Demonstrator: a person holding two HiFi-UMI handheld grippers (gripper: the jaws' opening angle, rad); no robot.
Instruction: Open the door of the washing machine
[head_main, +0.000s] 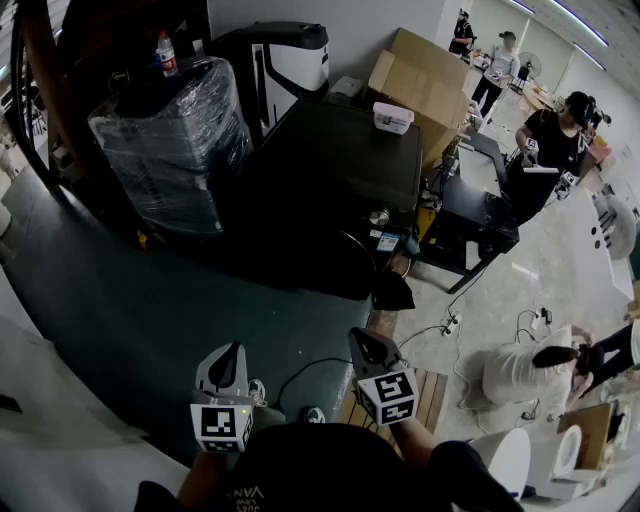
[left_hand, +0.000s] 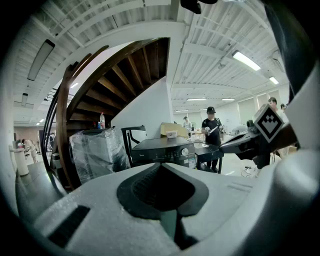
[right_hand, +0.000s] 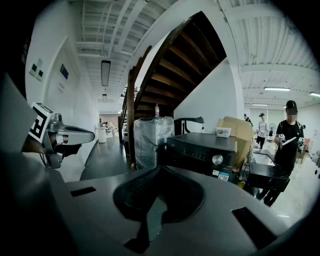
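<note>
The black washing machine (head_main: 335, 165) stands ahead of me on the dark floor, with its control panel and silver knob (head_main: 378, 217) on the near right side. I cannot make out its door in the dark front. Both grippers hover low in the head view, well short of the machine and apart from it. My left gripper (head_main: 232, 362) is shut and holds nothing, and so is my right gripper (head_main: 362, 345). In the left gripper view the machine (left_hand: 162, 150) sits beyond the closed jaws. The right gripper view shows the machine (right_hand: 200, 147) and its knob (right_hand: 216, 159).
A plastic-wrapped appliance (head_main: 175, 140) stands left of the machine under a wooden staircase (right_hand: 165, 65). Cardboard boxes (head_main: 425, 80) and a black cart (head_main: 480, 215) are on its right. A cable and power strip (head_main: 450, 325) lie on the floor. A person crouches at right (head_main: 530, 370); others stand behind.
</note>
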